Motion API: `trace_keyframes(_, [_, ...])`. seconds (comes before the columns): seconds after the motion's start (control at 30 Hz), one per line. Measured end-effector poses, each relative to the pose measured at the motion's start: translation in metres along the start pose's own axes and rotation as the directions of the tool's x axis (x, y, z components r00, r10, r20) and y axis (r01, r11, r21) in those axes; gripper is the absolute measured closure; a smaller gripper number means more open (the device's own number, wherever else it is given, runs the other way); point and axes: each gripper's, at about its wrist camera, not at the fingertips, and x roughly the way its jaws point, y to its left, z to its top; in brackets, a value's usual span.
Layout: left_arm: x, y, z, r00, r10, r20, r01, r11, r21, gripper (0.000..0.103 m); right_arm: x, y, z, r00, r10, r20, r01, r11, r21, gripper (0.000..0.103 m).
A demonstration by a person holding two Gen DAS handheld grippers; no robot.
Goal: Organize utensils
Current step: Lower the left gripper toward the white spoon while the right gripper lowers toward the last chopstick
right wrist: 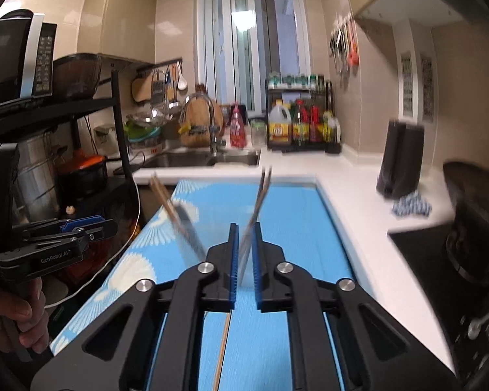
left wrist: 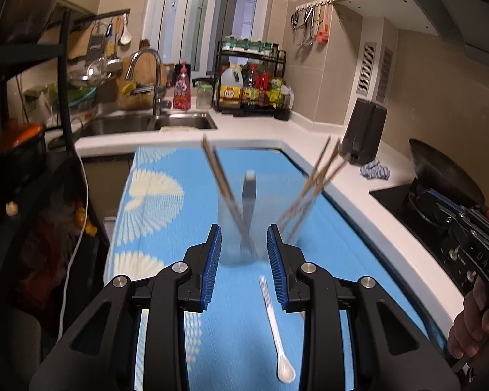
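Observation:
Two clear glasses stand on the blue patterned cloth [left wrist: 166, 234]. The nearer glass [left wrist: 234, 215] holds brown chopsticks and a dark flat utensil. The other glass [left wrist: 298, 218] holds several chopsticks fanned to the right. My left gripper [left wrist: 243, 231] is open just short of the nearer glass, with nothing between its pads. A white spoon [left wrist: 277, 325] lies on the cloth under it. My right gripper [right wrist: 246, 228] has its jaws almost together and looks shut on nothing; the blurred chopsticks [right wrist: 260, 195] stand beyond the gap. A single chopstick [right wrist: 224, 342] lies on the cloth beneath it.
A sink [left wrist: 179, 122] with a tall tap sits at the back, beside a rack of bottles [left wrist: 251, 88]. A black knife block [left wrist: 365, 133], a checked rag [left wrist: 375, 171] and a wok [left wrist: 446, 176] on the hob line the right. A black shelf [right wrist: 81, 107] stands left.

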Motion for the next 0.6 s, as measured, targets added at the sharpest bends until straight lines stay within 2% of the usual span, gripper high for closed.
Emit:
trace_keyframes(0.17, [0.014, 0.000, -0.074, 0.999, 0.002, -0.051, -0.003, 1.000, -0.026, 0.077, 0.008, -0.003, -0.074, 0.992, 0.002, -0.123, 0.006, 0.998, 0.067, 0.097])
trace_keyframes(0.3, [0.033, -0.008, -0.125, 0.989, -0.043, -0.143, 0.036, 0.998, -0.054, 0.077, 0.022, 0.002, -0.130, 0.969, 0.030, -0.246, -0.006, 0.995, 0.096, 0.094])
trace_keyframes(0.47, [0.046, -0.010, -0.139, 0.970, -0.155, -0.188, 0.136, 0.984, -0.111, 0.077, 0.034, 0.014, -0.162, 0.943, 0.081, -0.322, -0.054, 0.995, 0.089, 0.092])
trace_keyframes(0.53, [0.053, -0.008, -0.145, 0.960, -0.175, -0.219, 0.143, 0.978, -0.152, 0.077, 0.040, 0.019, -0.167, 0.933, 0.093, -0.349, -0.068, 0.994, 0.082, 0.087])
trace_keyframes(0.6, [0.058, -0.011, -0.154, 0.956, -0.156, -0.247, 0.123, 0.982, -0.145, 0.077, 0.044, 0.026, -0.170, 0.929, 0.086, -0.361, -0.071, 0.996, 0.055, 0.082])
